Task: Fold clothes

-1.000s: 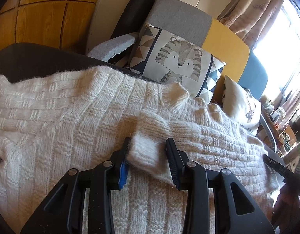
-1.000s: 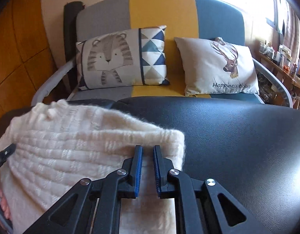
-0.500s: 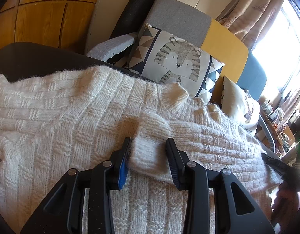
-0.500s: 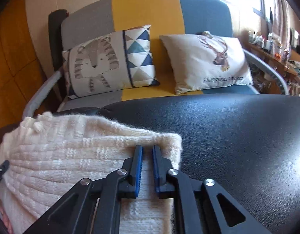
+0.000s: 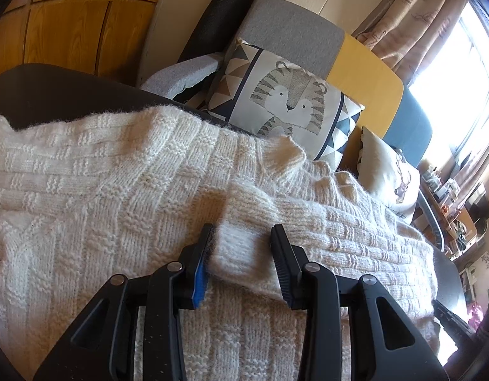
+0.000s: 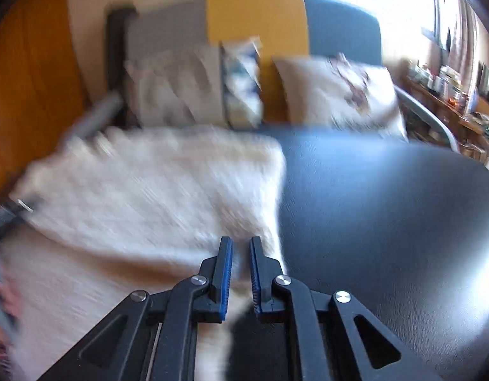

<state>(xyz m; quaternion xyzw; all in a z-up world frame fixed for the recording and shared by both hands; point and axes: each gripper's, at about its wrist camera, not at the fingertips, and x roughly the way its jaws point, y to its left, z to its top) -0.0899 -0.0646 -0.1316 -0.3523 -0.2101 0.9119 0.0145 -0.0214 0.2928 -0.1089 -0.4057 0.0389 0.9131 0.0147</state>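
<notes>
1. Fingers first: on my left gripper (image 5: 243, 262) they stand either side of the sweater's cuff (image 5: 244, 254), pressed into the knit, so I read that as a grip on the cuff.
2. On my right gripper (image 6: 241, 273) the fingers are nearly together and closing, with a thin fold of the sweater's edge (image 6: 270, 222) pinched between them.
3. What the next move turns on, as I judge it: the sleeve (image 5: 324, 225) runs from my left fingers away to the right across the body, long axis crosswise. My left hand is the nearer one to that cuff; my right holds the far right edge of the garment.
4. The sweater (image 5: 101, 184) is cream, thick, with a raised basket-weave knit and a fuzzy nap. It lies spread flat, sleeve laid over the body, a small hump at the collar side (image 5: 281, 154).
5. It rests on the dark, glossy, leather-like surface (image 6: 387, 222), which lies bare to the right of the garment's edge.
6. Beyond that stands a sofa (image 5: 365, 66) in grey, yellow and blue, with a tiger cushion (image 5: 285, 98) and a deer cushion (image 6: 339, 92). My right view is blurred, so I trust its detail less.
</notes>
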